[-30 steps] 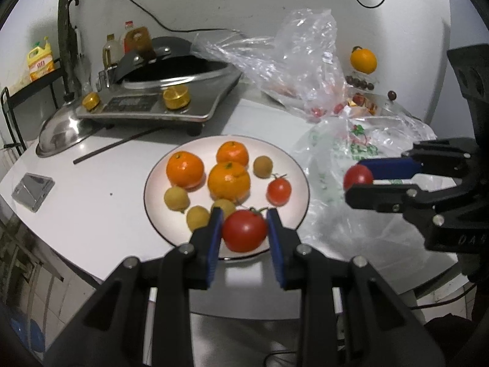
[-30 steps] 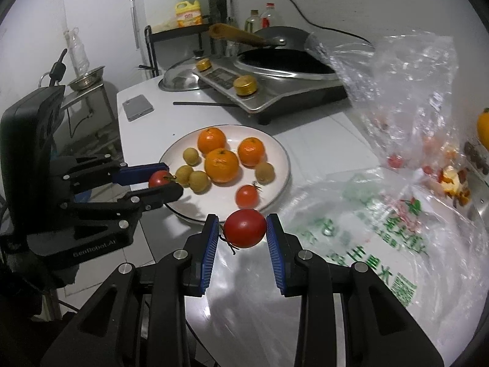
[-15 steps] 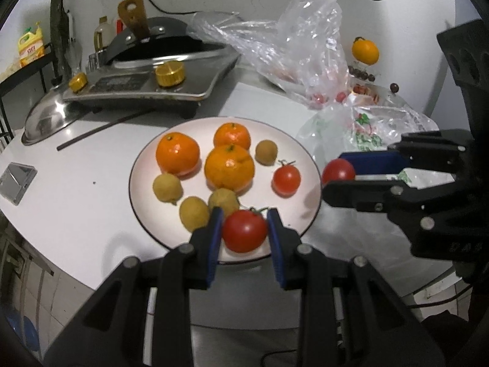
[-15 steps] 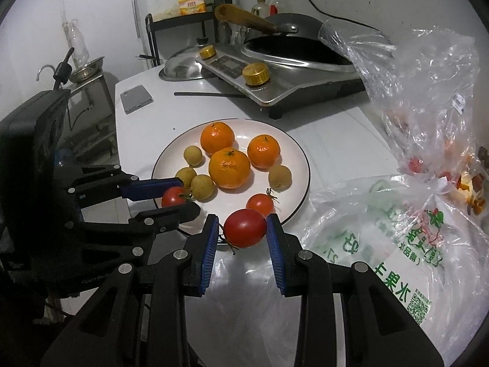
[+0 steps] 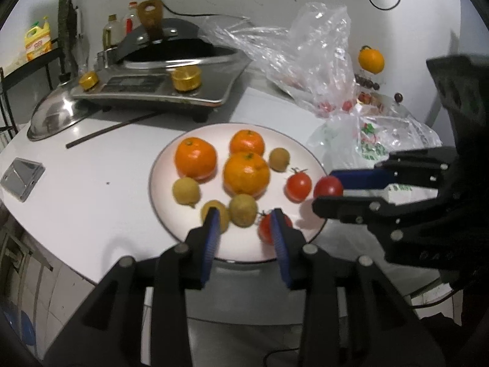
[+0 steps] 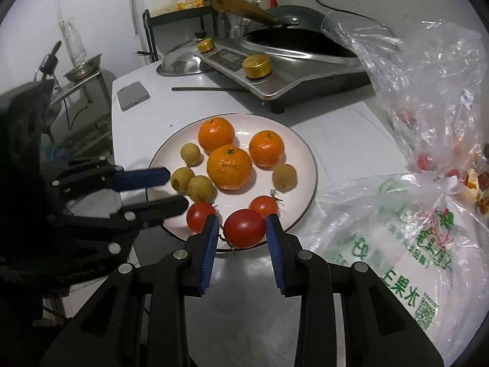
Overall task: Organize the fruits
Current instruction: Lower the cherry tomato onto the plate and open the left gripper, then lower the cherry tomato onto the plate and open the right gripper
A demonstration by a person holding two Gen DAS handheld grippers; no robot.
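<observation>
Left fingers (image 5: pixel 244 223) are opening, now apart with nothing pressed between them. The small red tomato (image 5: pixel 266 227) they were over sits on the round white plate with a dark rim (image 5: pixel 159 165), partly hidden behind the right-side finger, just beside a yellow-brown longan-like fruit (image 5: pixel 243 210). Release looks done or nearly so.

Right fingers (image 6: pixel 242 229) are clamped on a larger red oval tomato (image 6: pixel 245 227), held just over the plate's near rim (image 6: pixel 313 168). Beyond the fingertips lie another small tomato (image 6: pixel 263 206) and the three orange mandarins, the biggest (image 6: pixel 229 167) in the middle. The left-hand tomato shows just off the left finger (image 6: pixel 200 216).

Step in hand, as I judge it: placing tomatoes on the plate, left one down, right one pending.

Next move calls for: carry my right fingers slightly forward into the bare patch between the two small tomatoes, lower until the fruit rests, then open. Risk: round fruit may roll off the rim onto the white tabletop (image 6: pixel 336 122). The printed plastic bag (image 6: pixel 397 229) lies right of the fingers.
</observation>
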